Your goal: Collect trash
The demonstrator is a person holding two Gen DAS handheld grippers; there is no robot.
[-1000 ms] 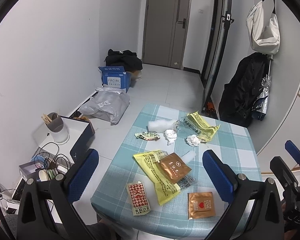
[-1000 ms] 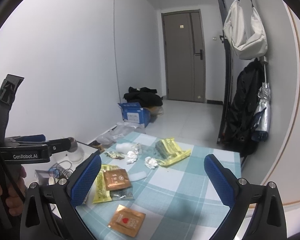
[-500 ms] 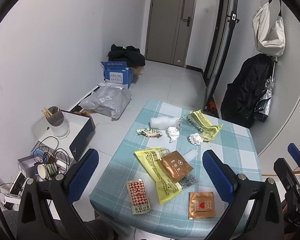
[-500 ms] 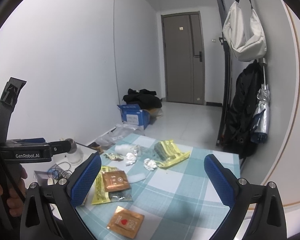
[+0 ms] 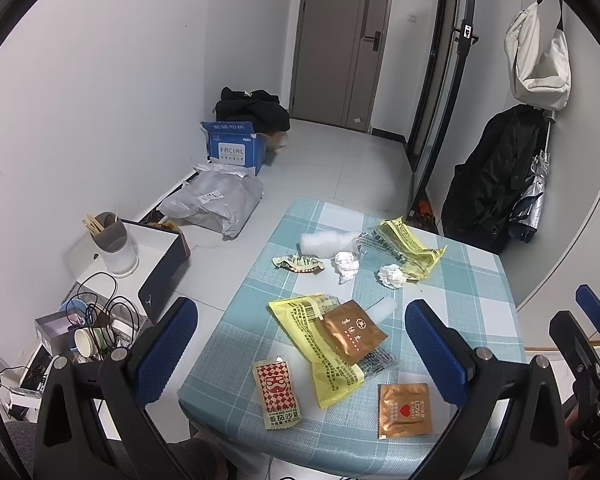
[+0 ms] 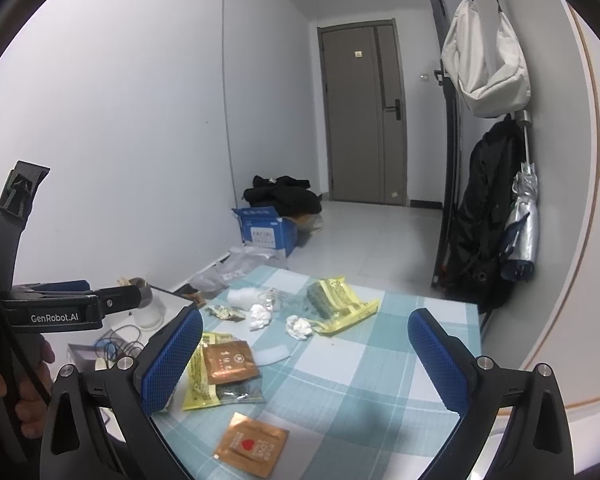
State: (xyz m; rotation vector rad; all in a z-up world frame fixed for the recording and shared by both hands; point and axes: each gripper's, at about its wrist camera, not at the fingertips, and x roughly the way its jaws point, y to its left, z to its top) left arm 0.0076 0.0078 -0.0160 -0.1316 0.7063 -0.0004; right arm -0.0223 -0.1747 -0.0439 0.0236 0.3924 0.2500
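Two grippers, both held above a small table (image 5: 476, 280) with a teal checked cloth, neither touching anything. Left gripper (image 5: 300, 332): fingers wide apart, nothing between the blue pads (image 5: 168, 336). Right gripper (image 6: 306, 346): fingers likewise spread and holding nothing. Trash on the cloth, seen between the left fingers: yellow wrapper (image 5: 316, 356), with a brown sachet (image 5: 354, 332) lying on top of it; just nearer than these, a red checked packet (image 5: 277, 394) and an orange sachet (image 5: 405, 410) close to the table's near edge. Beyond the fingertips: two crumpled tissues (image 5: 347, 266), a small snack wrapper (image 5: 300, 264), a white plastic wad (image 5: 324, 243), and a second yellow wrapper (image 5: 410, 246) towards the far side. Left of the left finger, on the floor: blue carton (image 5: 232, 150), grey mail bag (image 5: 216, 204).
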